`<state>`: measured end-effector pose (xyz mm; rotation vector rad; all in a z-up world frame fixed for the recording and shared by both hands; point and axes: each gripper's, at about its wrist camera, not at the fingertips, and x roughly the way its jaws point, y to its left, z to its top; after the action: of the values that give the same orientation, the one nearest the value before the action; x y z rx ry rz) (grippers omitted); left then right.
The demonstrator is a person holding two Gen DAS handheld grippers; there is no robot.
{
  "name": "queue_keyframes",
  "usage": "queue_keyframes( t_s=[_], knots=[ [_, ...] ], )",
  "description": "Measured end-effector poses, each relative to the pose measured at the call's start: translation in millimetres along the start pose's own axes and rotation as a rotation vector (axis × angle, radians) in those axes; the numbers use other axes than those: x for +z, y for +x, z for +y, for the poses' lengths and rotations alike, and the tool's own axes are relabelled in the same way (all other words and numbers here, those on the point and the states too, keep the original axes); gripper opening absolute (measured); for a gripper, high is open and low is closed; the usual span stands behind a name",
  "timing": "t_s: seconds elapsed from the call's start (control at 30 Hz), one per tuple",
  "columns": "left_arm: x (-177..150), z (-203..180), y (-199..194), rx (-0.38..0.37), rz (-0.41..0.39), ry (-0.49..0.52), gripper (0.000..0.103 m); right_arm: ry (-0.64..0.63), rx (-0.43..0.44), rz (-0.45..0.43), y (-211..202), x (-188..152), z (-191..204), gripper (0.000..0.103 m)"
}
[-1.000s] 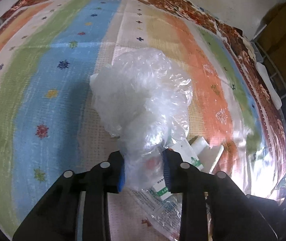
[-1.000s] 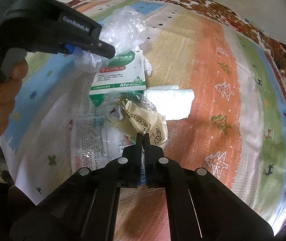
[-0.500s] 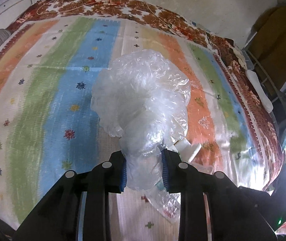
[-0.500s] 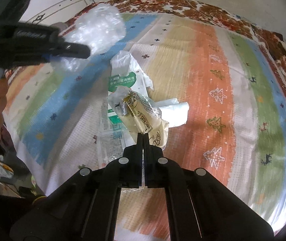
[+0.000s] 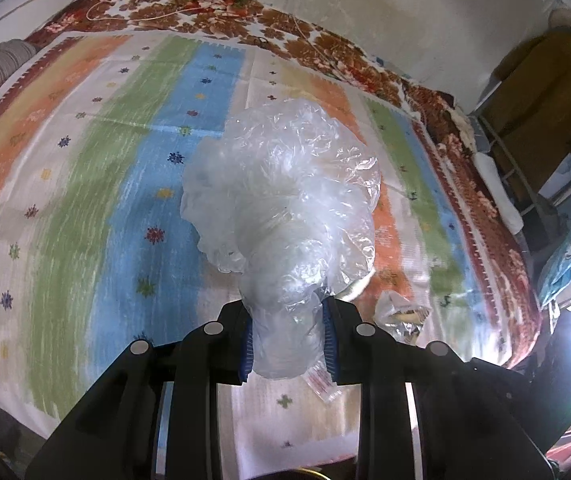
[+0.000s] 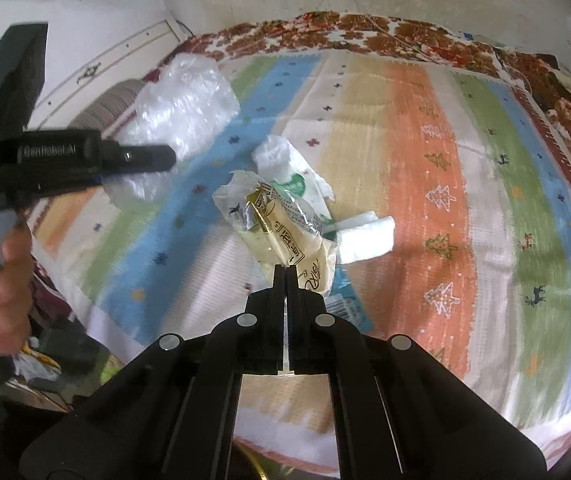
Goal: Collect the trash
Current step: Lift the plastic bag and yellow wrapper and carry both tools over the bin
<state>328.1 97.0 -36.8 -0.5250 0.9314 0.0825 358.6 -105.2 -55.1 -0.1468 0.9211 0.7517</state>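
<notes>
Striped in orange, green, blue and cream, a bedspread [image 5: 85, 200] covers the bed, with a brown floral blanket [image 5: 213, 12] along its far edge against a stained pale wall.

In the left wrist view, the left tongs [image 5: 287, 342] are clamped on a crumpled clear plastic bag [image 5: 285, 208]; the bag's neck is squeezed between the blue pads [image 5: 247, 344] and the rest balloons out ahead of them, lifted off the bedspread. Down to the right of the tongs, a bit of wrapper [image 5: 401, 312] shows on the bed.

In the right wrist view, the right tongs [image 6: 286, 270] are closed on the near end of a yellowish wrapper [image 6: 285, 236] with dark print, its clear torn end pointing away; whether it hangs free of the bed I cannot tell. Beneath and beyond it lies a white packet [image 6: 289, 172] with a green mark. Just to its right rests a white wad of tissue [image 6: 365, 238]. A printed clear sleeve [image 6: 345, 304] peeks out beside the tongs. At the left of that view, the left tongs and their bag [image 6: 181, 100] appear from the side, with the hand [image 6: 1, 280] on the grip.
</notes>
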Motion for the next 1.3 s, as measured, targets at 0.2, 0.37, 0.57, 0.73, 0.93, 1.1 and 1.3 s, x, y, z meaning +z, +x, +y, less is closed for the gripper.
queue_keyframes(
  t_s=[0.2, 0.37, 0.57, 0.73, 0.93, 1.1, 1.3],
  knots=[
    [-13.0, -3.0, -15.6, -0.023, -0.006, -0.002, 0.026, 0.014, 0.024, -0.020, -18.9, -4.9, 12.4, 0.000],
    [-22.5, -7.3, -31.8, -0.047, -0.010, 0.014, 0.026, 0.048, 0.053, -0.038, -34.3, -8.8, 15.7, 0.000],
    [-37.8, -10.8, -51.2, -0.079, -0.022, 0.024, 0.026, 0.049, 0.070, -0.059, -53.8, -17.1, 26.1, 0.000],
    [-47.3, -6.3, -65.5, -0.099, -0.030, 0.010, 0.026, 0.051, 0.068, -0.066, -65.7, -27.0, 31.3, 0.000],
    [-60.9, -5.2, -84.9, -0.126, -0.049, 0.008, 0.026, 0.063, 0.069, -0.074, -77.2, -38.9, 35.2, 0.000],
    [-74.8, -3.5, -97.6, -0.153, -0.054, 0.001, 0.026, 0.081, 0.076, -0.073, -85.6, -49.2, 37.7, 0.000],
    [-92.3, -4.2, -113.0, -0.184, -0.061, 0.003, 0.026, 0.082, 0.092, -0.084, -98.5, -64.0, 45.4, 0.000]
  ],
)
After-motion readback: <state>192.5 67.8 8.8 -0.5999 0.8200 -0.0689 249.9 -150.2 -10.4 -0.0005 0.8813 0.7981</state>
